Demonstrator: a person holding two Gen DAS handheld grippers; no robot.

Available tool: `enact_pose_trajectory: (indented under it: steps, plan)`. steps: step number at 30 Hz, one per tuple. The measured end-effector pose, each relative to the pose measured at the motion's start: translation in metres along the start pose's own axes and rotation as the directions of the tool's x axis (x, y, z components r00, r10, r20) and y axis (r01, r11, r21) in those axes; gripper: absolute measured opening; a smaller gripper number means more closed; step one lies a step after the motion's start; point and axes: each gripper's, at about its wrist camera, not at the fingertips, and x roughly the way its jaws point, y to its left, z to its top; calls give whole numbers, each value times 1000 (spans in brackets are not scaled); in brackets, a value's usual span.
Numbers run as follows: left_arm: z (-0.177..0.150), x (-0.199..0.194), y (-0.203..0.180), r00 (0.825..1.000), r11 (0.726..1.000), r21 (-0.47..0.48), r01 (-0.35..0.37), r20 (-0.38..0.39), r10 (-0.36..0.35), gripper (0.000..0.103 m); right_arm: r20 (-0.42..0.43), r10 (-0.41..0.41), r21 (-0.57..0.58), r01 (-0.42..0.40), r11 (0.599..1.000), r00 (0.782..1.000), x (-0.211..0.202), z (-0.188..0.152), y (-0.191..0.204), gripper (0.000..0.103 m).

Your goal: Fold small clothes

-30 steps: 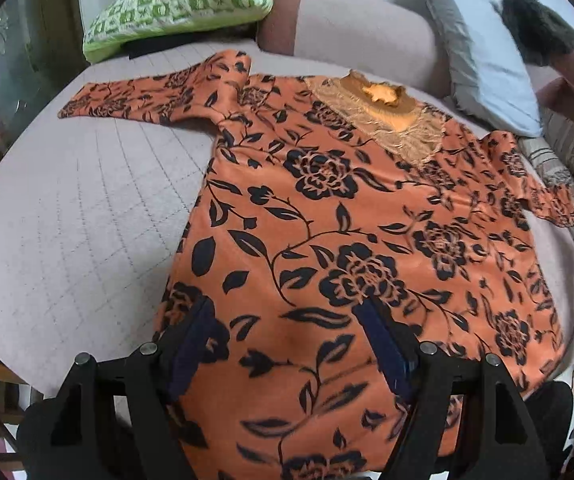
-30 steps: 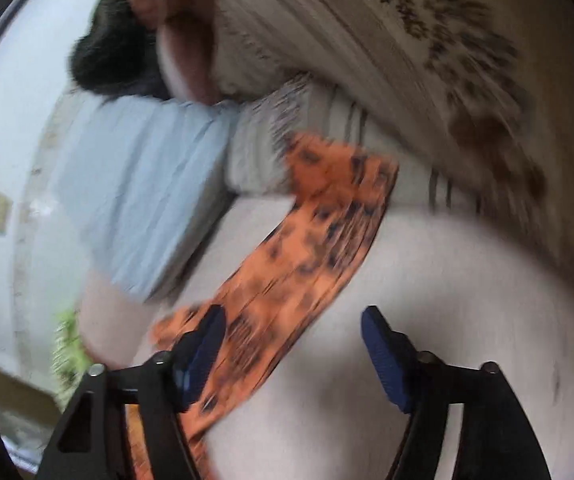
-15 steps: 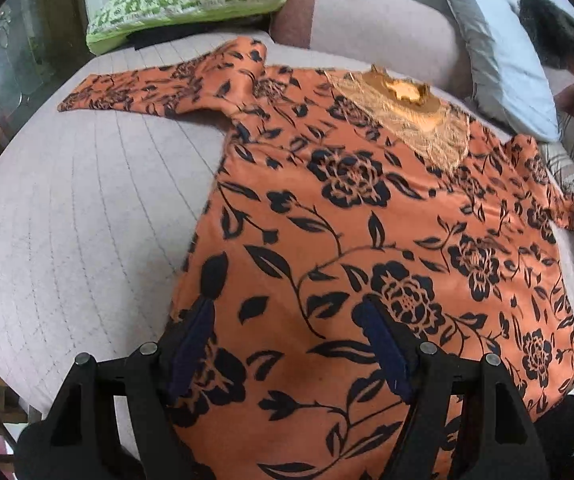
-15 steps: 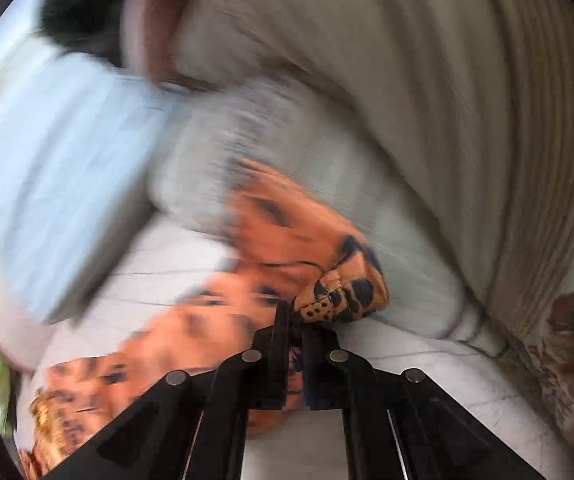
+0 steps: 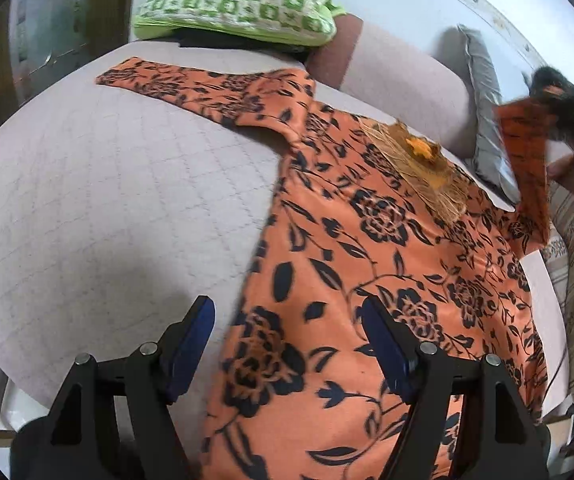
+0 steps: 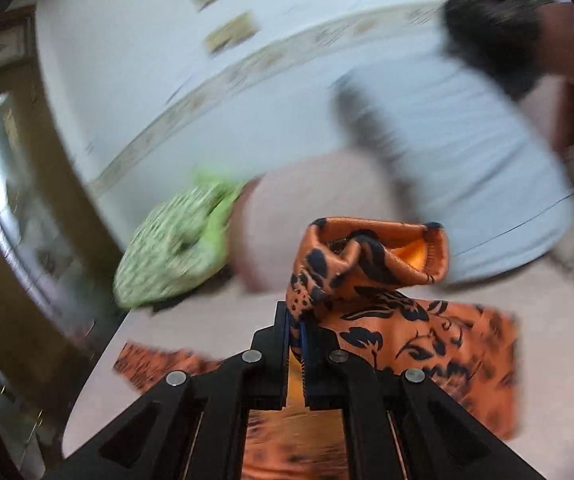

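Orange floral-print tunic with black roses (image 5: 367, 248) lies flat on a pale quilted bed cover (image 5: 107, 208), its long axis running from the hem under the left gripper (image 5: 287, 344) away to the gold-embroidered neckline (image 5: 419, 160) ahead and to the right. One sleeve (image 5: 191, 88) stretches out ahead to the left, toward a green-and-white crocheted cushion (image 5: 239, 4). The left gripper's jaws stand wide over the hem edge, pads clear of the cloth. The right gripper (image 6: 295, 340) is clamped tight on the other sleeve's cuff (image 6: 371, 256), lifted off the bed, the cuff bunched just above its fingertips.
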Motion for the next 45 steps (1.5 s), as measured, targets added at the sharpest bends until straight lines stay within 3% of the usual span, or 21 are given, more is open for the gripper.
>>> enact_pose_trajectory:
  steps: [3, 5, 7, 8, 9, 11, 13, 15, 18, 22, 24, 25, 27, 30, 34, 37, 39, 40, 42, 43, 45]
  plan:
    - [-2, -1, 12, 1000, 1000, -17, -1, -2, 1, 77, -135, 30, -38, -36, 999, 990, 86, -54, 47, 6]
    - [-4, 1, 18, 1000, 1000, -31, -5, -14, 5, 77, -275, 34, -31, -44, 999, 961, 141, -101, 58, 8]
    - [-5, 3, 22, 1000, 999, -43, -4, -22, 3, 77, -541, 11, -46, -43, 998, 841, 204, -158, 55, 10]
    - [-5, 4, 23, 1000, 999, -47, -3, -24, 2, 77, -586, -13, -75, -38, 996, 810, 214, -181, 53, 10]
    - [-5, 5, 22, 1000, 999, -50, 1, -21, -3, 77, -585, -24, -101, -43, 994, 810, 211, -194, 50, 11]
    - [-5, 7, 20, 1000, 999, -50, 1, -21, -2, 77, -562, 2, -81, -57, 995, 827, 197, -199, 40, 26]
    - [-4, 8, 16, 1000, 999, -42, 9, -24, -10, 77, -534, 42, -23, -64, 998, 845, 172, -193, 21, 83]
    - [-4, 8, 11, 1000, 999, -31, 12, -24, -13, 77, -475, 84, 43, -73, 996, 876, 133, -185, -5, 85]
    - [0, 9, 1, 999, 999, -18, 31, -28, -31, 77, -447, 117, 182, -38, 983, 887, 63, -193, -68, 85]
    - [32, 23, -34, 996, 996, 37, 79, -33, -78, 77, -502, 72, 328, 112, 938, 862, -15, -243, -155, 85]
    - [51, 38, -61, 999, 992, 121, 32, -36, -28, 77, -460, 97, 350, 80, 933, 883, -54, -257, -175, 85]
    - [63, 49, -81, 999, 982, 188, -26, -33, 33, 77, -451, 63, 327, 98, 940, 890, -70, -258, -176, 85]
    - [80, 71, -125, 991, 928, 349, -128, 9, 133, 77, -433, -9, 247, 129, 960, 901, -80, -260, -165, 85]
    - [92, 116, -189, 953, 764, 572, -298, 128, 275, 77, -387, -35, 177, 111, 978, 922, -100, -265, -150, 85]
    - [99, 161, -227, 924, 657, 658, -368, 180, 338, 77, -344, -68, 86, 103, 991, 936, -113, -279, -137, 85]
    - [102, 181, -235, 911, 608, 691, -390, 195, 363, 67, -328, -66, 80, 98, 992, 942, -112, -284, -138, 85]
    - [113, 181, -226, 918, 671, 637, -379, 168, 360, 19, -320, -47, 111, 87, 990, 946, -114, -282, -145, 85]
    - [129, 178, -209, 930, 769, 531, -355, 118, 348, 15, -315, -39, 129, 84, 988, 948, -115, -282, -149, 85]
    - [149, 176, -178, 952, 890, 344, -299, 38, 305, 12, -315, -24, 153, 76, 985, 949, -116, -282, -156, 85]
    - [155, 176, -158, 956, 929, 238, -285, 0, 294, 10, -314, -22, 159, 76, 984, 949, -117, -282, -157, 85]
    - [157, 178, -130, 962, 957, 119, -265, -36, 271, 10, -318, -19, 169, 77, 983, 948, -117, -282, -159, 85]
